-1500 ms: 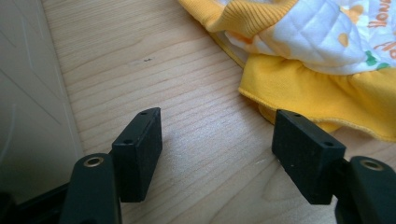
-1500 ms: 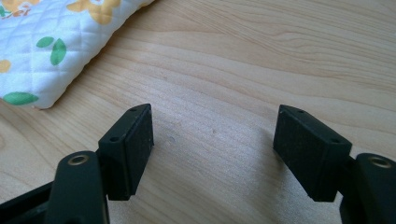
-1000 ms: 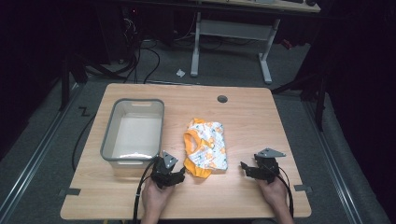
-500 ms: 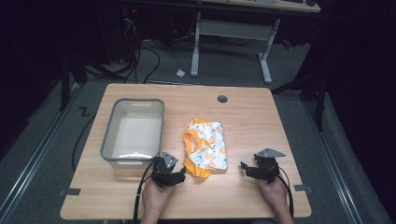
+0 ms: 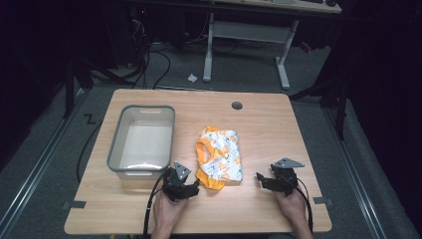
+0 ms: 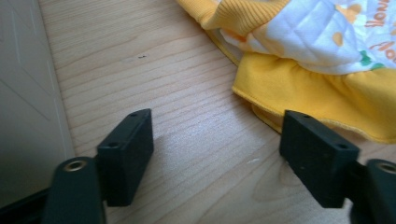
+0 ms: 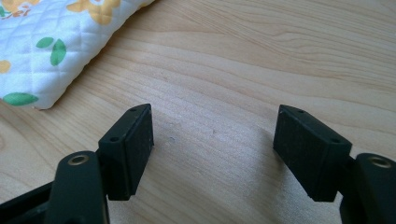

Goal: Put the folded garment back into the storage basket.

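Note:
A folded white quilted garment with orange trim (image 5: 220, 158) lies flat on the wooden table (image 5: 259, 124), just right of its middle. My left gripper (image 5: 193, 184) rests at the garment's near left corner. Its jaws have just been opening and stand wide apart over bare wood in the left gripper view (image 6: 217, 154), with the garment's yellow hem (image 6: 317, 88) beside the right jaw and nothing between them. My right gripper (image 5: 261, 179) sits low on the table to the garment's right, open and empty (image 7: 212, 144). A corner of the garment (image 7: 51, 42) lies ahead on its left.
A grey plastic tub (image 5: 115, 149) stands empty on the table's left half, and its wall (image 6: 23, 93) is close to my left gripper. A round cable hole (image 5: 237, 105) sits near the far edge. Beyond the table are cables and another desk's legs (image 5: 282, 64).

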`<state>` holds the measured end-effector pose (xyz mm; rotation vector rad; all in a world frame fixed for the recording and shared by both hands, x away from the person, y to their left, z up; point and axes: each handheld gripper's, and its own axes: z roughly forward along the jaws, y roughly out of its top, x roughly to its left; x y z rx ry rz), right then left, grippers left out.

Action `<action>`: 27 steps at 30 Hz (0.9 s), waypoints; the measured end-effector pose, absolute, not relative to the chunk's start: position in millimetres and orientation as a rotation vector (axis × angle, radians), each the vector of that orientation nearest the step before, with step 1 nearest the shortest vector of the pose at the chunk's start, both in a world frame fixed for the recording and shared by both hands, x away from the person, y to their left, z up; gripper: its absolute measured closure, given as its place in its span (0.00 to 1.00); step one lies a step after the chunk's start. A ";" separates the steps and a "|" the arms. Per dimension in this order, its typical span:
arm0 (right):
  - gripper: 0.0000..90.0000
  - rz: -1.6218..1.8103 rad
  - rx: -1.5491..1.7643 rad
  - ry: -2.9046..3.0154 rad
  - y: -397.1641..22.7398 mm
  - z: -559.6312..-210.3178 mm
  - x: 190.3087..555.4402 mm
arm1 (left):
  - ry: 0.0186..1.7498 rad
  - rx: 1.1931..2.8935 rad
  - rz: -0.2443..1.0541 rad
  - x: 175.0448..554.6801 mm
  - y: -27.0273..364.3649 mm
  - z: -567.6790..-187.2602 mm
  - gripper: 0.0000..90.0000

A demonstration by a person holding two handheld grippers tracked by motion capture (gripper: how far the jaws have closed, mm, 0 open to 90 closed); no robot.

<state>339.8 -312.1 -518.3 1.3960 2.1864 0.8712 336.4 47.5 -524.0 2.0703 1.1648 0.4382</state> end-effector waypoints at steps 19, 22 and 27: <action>0.32 0.872 1.395 2.186 -312.1 -518.4 339.7 | 1.124 1.981 0.384 325.2 48.1 -504.3 0.34; 0.32 0.873 1.395 2.186 -312.1 -518.4 339.7 | 1.114 1.970 0.366 324.4 45.8 -499.0 0.34; 0.32 0.872 1.395 2.186 -312.1 -518.4 339.6 | 1.097 1.966 0.345 325.3 42.4 -492.3 0.33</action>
